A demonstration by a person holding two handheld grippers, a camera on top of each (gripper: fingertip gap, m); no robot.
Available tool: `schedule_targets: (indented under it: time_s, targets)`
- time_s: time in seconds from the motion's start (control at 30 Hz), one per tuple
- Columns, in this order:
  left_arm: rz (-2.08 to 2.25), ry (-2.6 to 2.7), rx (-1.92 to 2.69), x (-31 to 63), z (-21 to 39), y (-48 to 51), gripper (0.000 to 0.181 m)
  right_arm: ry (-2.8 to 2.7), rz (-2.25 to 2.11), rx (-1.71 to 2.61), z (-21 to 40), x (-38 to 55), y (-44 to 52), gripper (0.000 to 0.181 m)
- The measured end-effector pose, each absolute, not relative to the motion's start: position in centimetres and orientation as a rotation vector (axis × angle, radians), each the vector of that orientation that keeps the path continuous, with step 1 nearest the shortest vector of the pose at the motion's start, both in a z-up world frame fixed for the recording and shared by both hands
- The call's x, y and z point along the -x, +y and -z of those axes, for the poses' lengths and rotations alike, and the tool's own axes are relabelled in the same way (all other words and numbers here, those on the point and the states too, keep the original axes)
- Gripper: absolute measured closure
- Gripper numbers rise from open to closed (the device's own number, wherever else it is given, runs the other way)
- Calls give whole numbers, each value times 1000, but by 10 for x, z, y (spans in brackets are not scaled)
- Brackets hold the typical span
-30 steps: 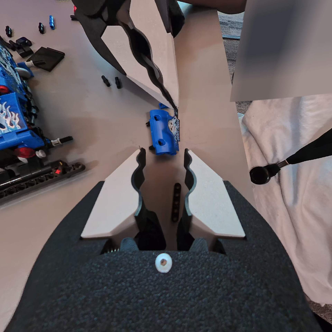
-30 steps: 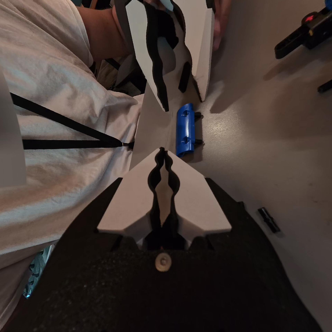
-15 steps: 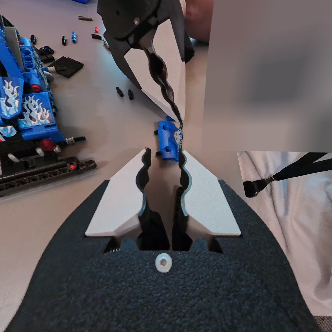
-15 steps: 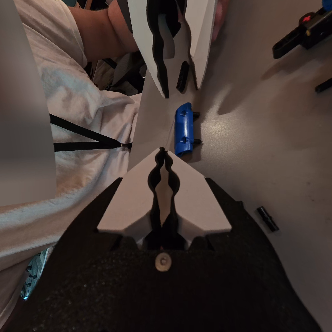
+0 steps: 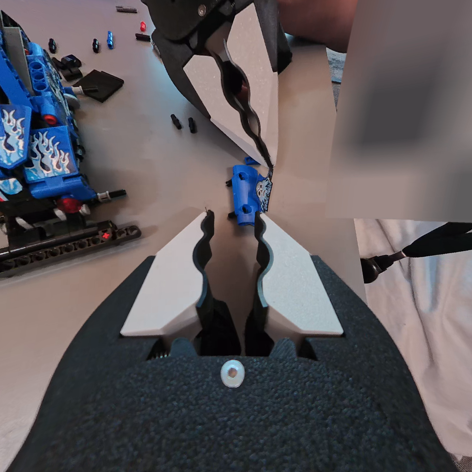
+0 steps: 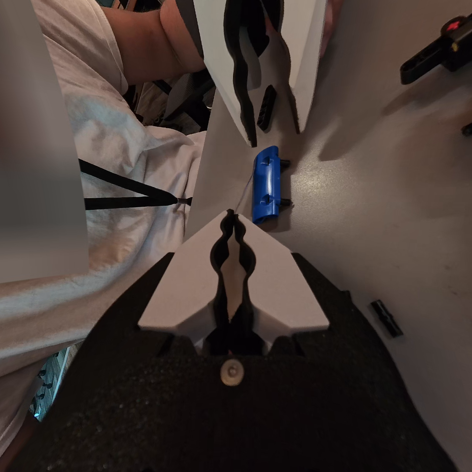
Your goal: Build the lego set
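The left gripper (image 5: 233,214) has crept forward over the last second. Its tongs stand apart and empty, and the right-hand tip now sits just beside the near end of the blue piece (image 5: 244,196), where earlier there was clear table (image 5: 153,158) between them. The short black beam (image 6: 267,108) that lay between its fingers has dropped out of the left wrist view; the right wrist view shows it lying flat on the table between them.

The right gripper (image 6: 231,213) has barely moved. Its tongs are together, pinching the top edge of a small patterned sticker (image 5: 264,190) that hangs down against the blue piece. The left gripper looks set to steady the piece while the sticker is pressed on.

The blue piece lies close to the table edge nearest the person, its long axis running roughly along that edge. Its two black pegs stick out sideways toward the middle of the table, and the sticker is on the side facing the edge. The half-built blue car (image 5: 46,163) sits well apart.
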State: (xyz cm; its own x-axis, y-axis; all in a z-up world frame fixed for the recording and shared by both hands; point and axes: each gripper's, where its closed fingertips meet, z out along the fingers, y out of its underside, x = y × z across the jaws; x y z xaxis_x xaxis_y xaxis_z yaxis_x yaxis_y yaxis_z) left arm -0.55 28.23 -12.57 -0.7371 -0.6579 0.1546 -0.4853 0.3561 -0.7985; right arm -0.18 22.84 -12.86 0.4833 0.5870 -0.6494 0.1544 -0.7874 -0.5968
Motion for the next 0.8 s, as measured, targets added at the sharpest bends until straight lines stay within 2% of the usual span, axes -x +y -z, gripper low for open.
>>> schedule_targets:
  time_s: [0.37, 0.8]
  targets:
    - [1285, 2427, 1009, 4, 128, 281, 159, -669, -1239, 2246, 127, 5, 225, 181]
    - [1231, 2437, 990, 3, 133, 280, 160, -664, -1248, 2247, 126, 5, 225, 181]
